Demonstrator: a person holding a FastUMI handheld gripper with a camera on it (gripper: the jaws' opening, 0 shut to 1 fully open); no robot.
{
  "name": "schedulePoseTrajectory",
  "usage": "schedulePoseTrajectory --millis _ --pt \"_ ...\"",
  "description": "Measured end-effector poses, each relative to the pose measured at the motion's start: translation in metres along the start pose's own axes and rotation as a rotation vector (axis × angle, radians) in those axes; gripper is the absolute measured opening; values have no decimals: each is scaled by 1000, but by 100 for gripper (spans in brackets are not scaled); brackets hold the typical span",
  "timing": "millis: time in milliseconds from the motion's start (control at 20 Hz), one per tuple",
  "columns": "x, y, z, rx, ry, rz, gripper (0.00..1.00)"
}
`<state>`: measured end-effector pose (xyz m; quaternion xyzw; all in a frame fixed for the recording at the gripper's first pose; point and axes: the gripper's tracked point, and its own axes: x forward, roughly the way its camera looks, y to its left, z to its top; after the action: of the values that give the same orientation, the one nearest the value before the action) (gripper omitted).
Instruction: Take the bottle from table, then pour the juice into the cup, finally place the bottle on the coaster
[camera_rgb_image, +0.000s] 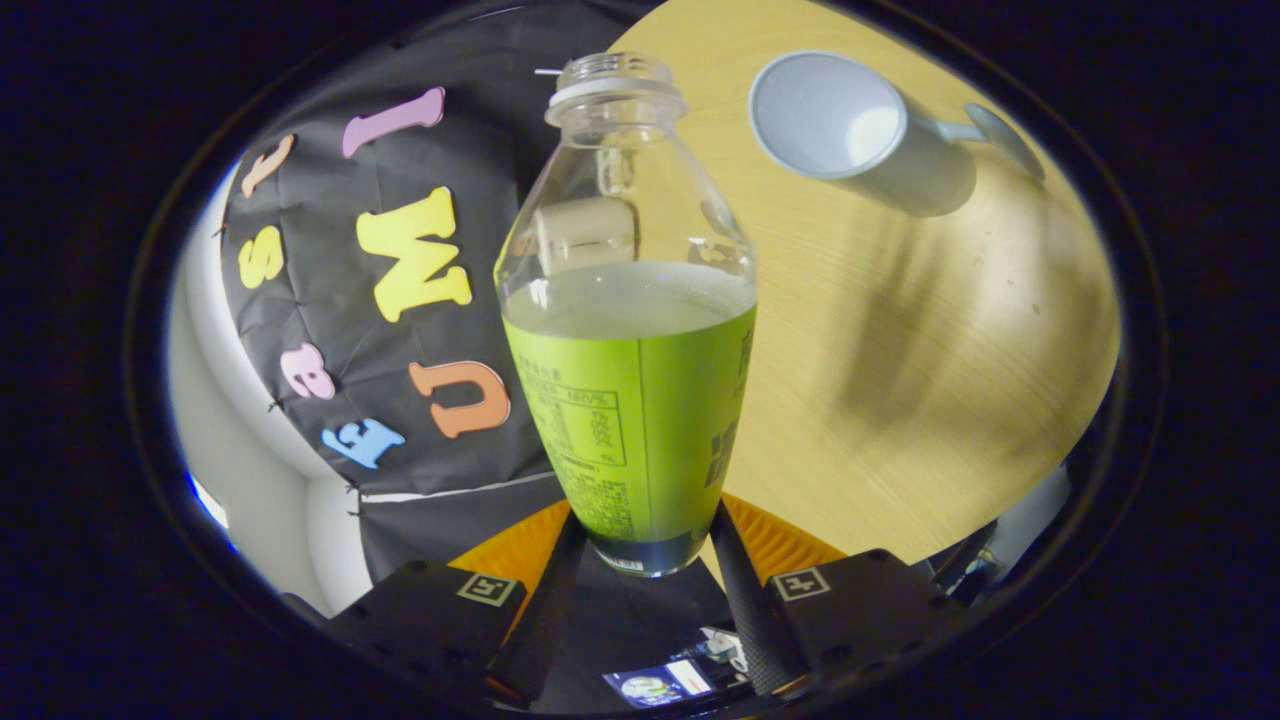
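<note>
A clear uncapped bottle with a green label and pale juice up to its shoulder stands between my fingers. My gripper is shut on the bottle's lower part, one finger on each side of its base. The whole view is rolled, so the wooden table rises on one side behind the bottle. A grey cup with a handle stands on the table beyond the bottle's neck and off to the side, its open mouth showing. The bottle is held off the table.
The booth's black cloth wall lies behind the bottle on the side away from the cup. A shadow falls across the wood between the bottle and the cup.
</note>
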<state>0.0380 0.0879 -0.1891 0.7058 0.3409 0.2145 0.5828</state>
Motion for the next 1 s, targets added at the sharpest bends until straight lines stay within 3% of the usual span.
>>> schedulePoseTrajectory --millis 400,1000 --pt "-3 18 0 125 19 95 77" --pt "-6 23 9 125 -28 144 75"
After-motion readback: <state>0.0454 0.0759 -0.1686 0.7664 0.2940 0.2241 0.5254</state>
